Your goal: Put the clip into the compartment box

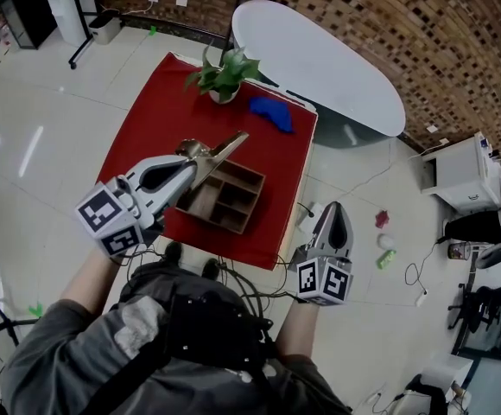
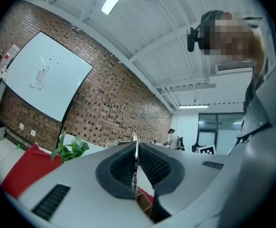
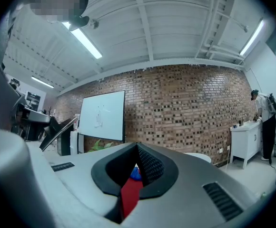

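Observation:
A shiny metal clip (image 1: 218,150) sticks out of my left gripper (image 1: 192,168), which is shut on it above the near left corner of the wooden compartment box (image 1: 230,199). In the left gripper view the clip (image 2: 136,161) shows edge-on as a thin metal strip pinched between the dark pads of the left gripper (image 2: 136,145), with a bit of the box (image 2: 144,204) below. My right gripper (image 1: 335,209) hangs off the table's near right corner, over the floor, shut and empty. In its own view the right gripper (image 3: 137,147) has its tips together.
The box sits on a red table (image 1: 155,115) with a potted plant (image 1: 224,74) at the far edge and a blue object (image 1: 272,113) at the far right. A white oval table (image 1: 320,59) stands beyond. Cables and small objects (image 1: 385,251) lie on the floor at right.

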